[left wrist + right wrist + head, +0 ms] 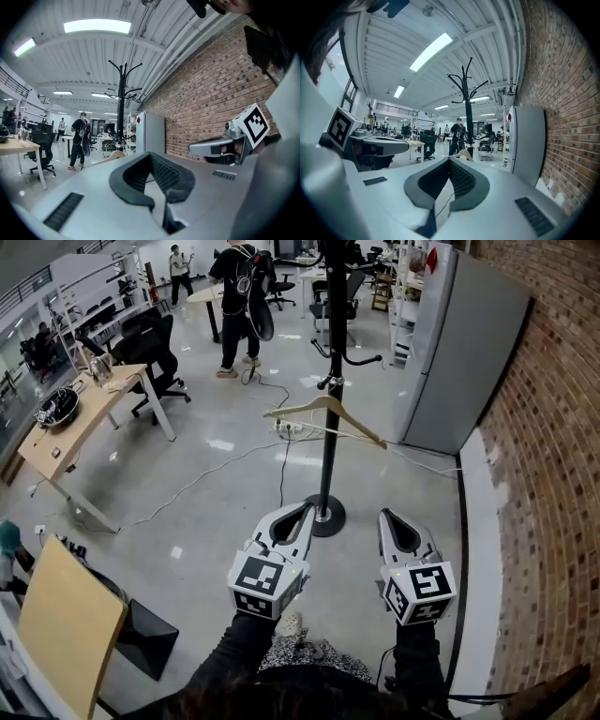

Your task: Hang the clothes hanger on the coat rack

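So the wooden clothes hanger (325, 412) hangs on a low peg of the coat rack (330, 465), tilted, its right end dipping toward the grey cabinet (464, 343). Both grippers are held out in front of the rack. The left gripper (306, 509) shows right by the round base and the right gripper (386, 516) a bit off to the side, both pinched closed and empty. The brick wall (553, 484) hems in the right edge. There's plenty of open floor (216, 531) on the left up to the counter (80, 423), with a white cable (216, 468) trailing across.
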### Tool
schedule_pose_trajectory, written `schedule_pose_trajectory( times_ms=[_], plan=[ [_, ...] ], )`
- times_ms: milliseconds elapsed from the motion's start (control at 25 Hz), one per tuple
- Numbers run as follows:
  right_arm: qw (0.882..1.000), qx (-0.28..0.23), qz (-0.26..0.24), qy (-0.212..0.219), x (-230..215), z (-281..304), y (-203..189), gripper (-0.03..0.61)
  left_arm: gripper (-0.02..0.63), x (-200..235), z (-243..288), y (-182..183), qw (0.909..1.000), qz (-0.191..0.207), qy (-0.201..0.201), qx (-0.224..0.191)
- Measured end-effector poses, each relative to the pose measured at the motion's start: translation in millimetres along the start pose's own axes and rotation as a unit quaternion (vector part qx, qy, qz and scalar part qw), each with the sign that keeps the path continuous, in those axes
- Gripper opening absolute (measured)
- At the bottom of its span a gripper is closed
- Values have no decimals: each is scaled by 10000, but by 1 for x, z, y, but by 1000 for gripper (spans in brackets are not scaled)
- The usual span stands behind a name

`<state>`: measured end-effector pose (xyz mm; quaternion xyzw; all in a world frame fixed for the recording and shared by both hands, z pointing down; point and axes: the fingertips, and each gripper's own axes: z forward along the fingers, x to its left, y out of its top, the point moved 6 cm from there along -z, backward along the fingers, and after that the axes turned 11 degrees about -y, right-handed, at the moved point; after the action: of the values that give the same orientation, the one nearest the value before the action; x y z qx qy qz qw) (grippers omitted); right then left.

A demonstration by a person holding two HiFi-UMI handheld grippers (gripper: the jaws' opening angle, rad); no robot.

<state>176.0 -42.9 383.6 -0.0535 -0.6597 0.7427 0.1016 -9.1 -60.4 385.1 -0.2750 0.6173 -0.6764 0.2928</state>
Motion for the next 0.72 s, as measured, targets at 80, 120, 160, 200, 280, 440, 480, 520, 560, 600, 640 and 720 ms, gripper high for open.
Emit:
schedule_pose_trajectory(
  times_ms=[80,120,160,200,280,440,480,520,560,600,640,720],
  plan=[
    [10000,3,0,1,1,-15,-3,11,8,-11,-6,-2,10000,13,-8,3],
    [10000,4,17,-5,1,-21,-4,11,8,-17,-9,-3,10000,21,-17,4],
    [10000,1,33,-13,2,-28,-6,11,8,-22,-11,-4,10000,30,-28,4],
    [10000,-3,37,-26,2,-35,-6,11,8,-27,-14,-4,10000,36,-39,3],
    [10000,12,13,-52,3,-46,-7,10,8,-36,-17,-2,10000,39,-56,-7],
    [10000,48,-10,-83,1,-65,-9,9,8,-53,-26,0,10000,28,-60,-25],
    [9999,56,-16,-90,0,-70,-10,10,8,-58,-28,-1,10000,21,-53,-26],
    [9999,64,-23,-92,0,-74,-11,9,8,-62,-30,-2,10000,14,-44,-25],
    [9999,70,-28,-88,0,-78,-12,9,8,-65,-33,-3,10000,8,-38,-23],
    [9999,77,-27,-83,1,-82,-12,9,8,-69,-36,-4,10000,5,-37,-18],
    [9999,85,-18,-78,2,-86,-13,9,8,-72,-39,-4,10000,6,-40,-11],
    [9999,101,-14,-67,4,-92,-15,9,8,-78,-43,-5,10000,21,-46,-3]
  ],
)
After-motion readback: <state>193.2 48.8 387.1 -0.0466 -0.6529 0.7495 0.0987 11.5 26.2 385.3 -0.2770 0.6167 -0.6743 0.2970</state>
